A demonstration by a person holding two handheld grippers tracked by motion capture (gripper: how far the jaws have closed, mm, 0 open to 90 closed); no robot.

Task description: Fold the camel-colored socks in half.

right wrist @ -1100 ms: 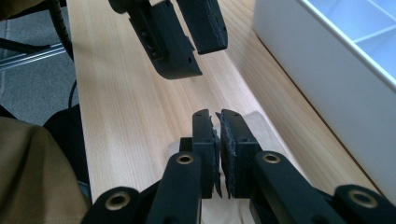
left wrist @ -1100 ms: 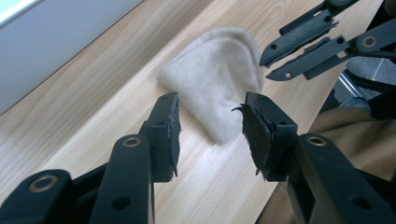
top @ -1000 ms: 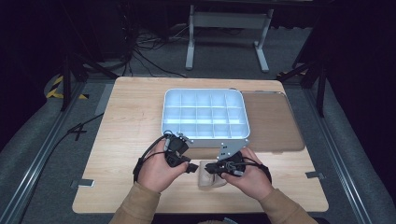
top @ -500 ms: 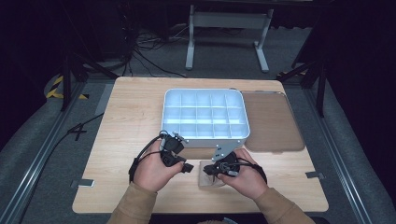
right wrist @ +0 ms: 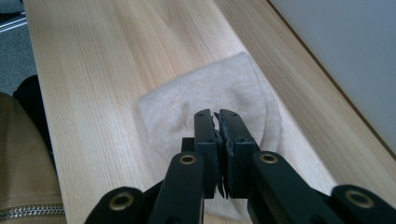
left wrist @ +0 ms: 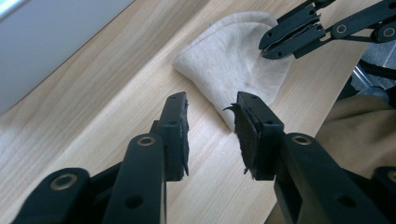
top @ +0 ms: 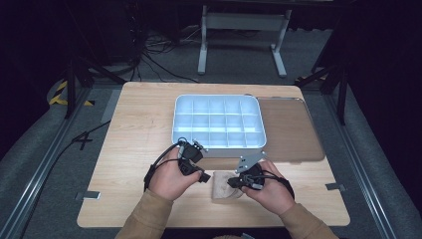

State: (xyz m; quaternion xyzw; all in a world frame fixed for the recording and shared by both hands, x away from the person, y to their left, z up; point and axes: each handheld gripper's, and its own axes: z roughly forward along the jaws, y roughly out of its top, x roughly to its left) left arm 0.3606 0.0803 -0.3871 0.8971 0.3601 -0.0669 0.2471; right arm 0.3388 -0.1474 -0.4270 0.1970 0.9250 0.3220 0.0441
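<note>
My left gripper [top: 201, 175] hovers near the table's [top: 139, 119] front edge, just left of the folded beige cloth [top: 225, 185]; its jaws have just been closing, yet they stand apart with nothing between them. The cloth lies flat by the front edge, in front of the white compartment tray [top: 218, 121]. My right gripper [top: 233, 182] rests over the cloth, jaws clenched together; whether they pinch fabric I cannot tell.

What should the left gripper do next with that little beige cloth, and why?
Probably ease the left gripper forward so the cloth's near edge comes between its jaws. They have just been closing with nothing between them, and the cloth lies just beyond their tips on the table, while the right gripper, jaws shut, is at its far side.
</note>
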